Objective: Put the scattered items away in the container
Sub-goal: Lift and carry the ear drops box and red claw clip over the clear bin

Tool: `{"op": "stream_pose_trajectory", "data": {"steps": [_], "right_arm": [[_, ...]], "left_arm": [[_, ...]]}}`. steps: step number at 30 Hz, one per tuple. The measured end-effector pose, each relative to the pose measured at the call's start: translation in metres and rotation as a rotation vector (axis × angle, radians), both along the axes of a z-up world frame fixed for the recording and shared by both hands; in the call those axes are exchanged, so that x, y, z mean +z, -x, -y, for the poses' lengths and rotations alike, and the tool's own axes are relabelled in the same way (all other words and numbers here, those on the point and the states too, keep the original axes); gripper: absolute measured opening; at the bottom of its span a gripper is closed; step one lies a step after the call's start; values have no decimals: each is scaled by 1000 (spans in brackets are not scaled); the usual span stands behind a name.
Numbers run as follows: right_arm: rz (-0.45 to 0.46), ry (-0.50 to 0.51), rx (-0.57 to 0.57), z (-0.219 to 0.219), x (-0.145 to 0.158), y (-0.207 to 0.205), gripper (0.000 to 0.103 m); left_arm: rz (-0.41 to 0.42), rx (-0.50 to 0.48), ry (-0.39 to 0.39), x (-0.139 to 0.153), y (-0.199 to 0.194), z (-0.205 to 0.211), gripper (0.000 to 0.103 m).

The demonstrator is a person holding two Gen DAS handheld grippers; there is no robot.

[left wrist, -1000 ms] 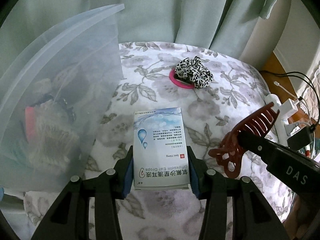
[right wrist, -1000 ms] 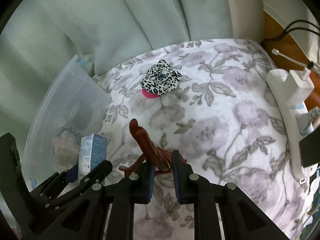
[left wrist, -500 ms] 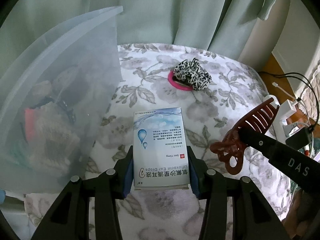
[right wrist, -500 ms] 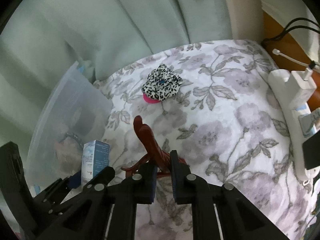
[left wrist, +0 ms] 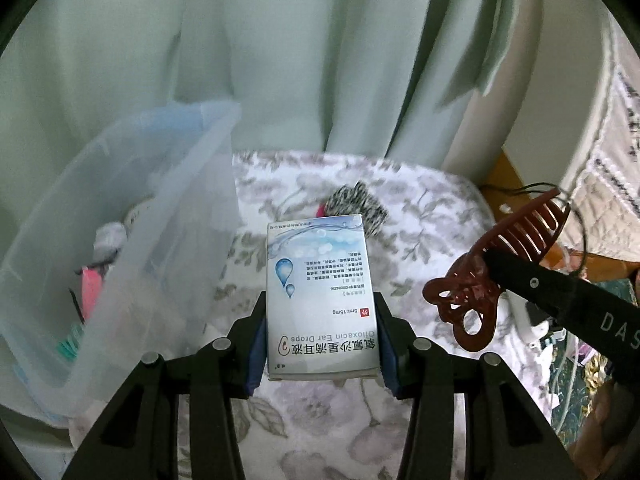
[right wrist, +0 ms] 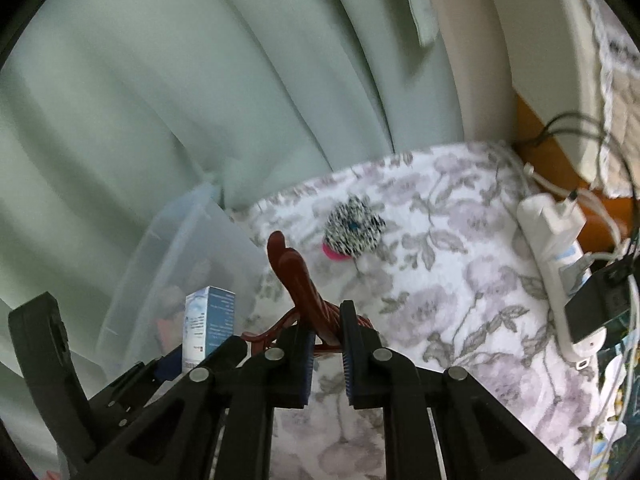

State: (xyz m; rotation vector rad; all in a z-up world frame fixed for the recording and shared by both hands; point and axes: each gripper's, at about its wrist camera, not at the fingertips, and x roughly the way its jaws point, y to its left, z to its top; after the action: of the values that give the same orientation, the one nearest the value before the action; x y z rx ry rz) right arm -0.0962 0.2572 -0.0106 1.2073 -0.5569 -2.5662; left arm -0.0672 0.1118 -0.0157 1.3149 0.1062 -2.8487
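Right now both hands carry something above the floral bed cover (left wrist: 420, 216). The left gripper (left wrist: 322, 340) has its jaws clamped on the two long sides of the ear-drop box (left wrist: 320, 300), whose long axis runs straight out along the fingers toward twelve o'clock in the left wrist view. The right gripper (right wrist: 325, 344) has its jaws closed nearly all the way on the hinge end of the dark red claw hair clip (right wrist: 298, 284), and the clip's toothed end sticks out past the pads toward eleven o'clock. The clear plastic container (left wrist: 120, 240) stands at about nine to ten o'clock from the box in the left view, its near wall just beside the left finger, with several items already showing through it. From the right gripper the same container (right wrist: 180, 260) lies at ten o'clock, beyond the left gripper, so by my reading the left hand is the nearer one and the box needs only a short swing to nine o'clock to clear the rim, while the clip has further to travel. A spotted black-and-white scrunchie (left wrist: 360, 208) lying on a pink ring is still on the cover at twelve o'clock, well apart from both grippers, so the tidying is not finished
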Motion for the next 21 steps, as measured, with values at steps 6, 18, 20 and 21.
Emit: {"op": "stream_pose_trajectory", "data": {"steps": [6,18,20,21], "right_arm": [[-66,-4,-22,5,31,-17,13],[-199,-18,15,39,86,-45,13],[-220,-30,30,50,94,-48,13],[-228,-38,39,55,97,-49,13]], "left_arm": [[-63,-17,-21,30,-11,4,48],[-186,8,-46,82,-39,38,48],[-206,12,-38,88,-42,44,48],[-215,15,-43,91,-45,48,48]]}}
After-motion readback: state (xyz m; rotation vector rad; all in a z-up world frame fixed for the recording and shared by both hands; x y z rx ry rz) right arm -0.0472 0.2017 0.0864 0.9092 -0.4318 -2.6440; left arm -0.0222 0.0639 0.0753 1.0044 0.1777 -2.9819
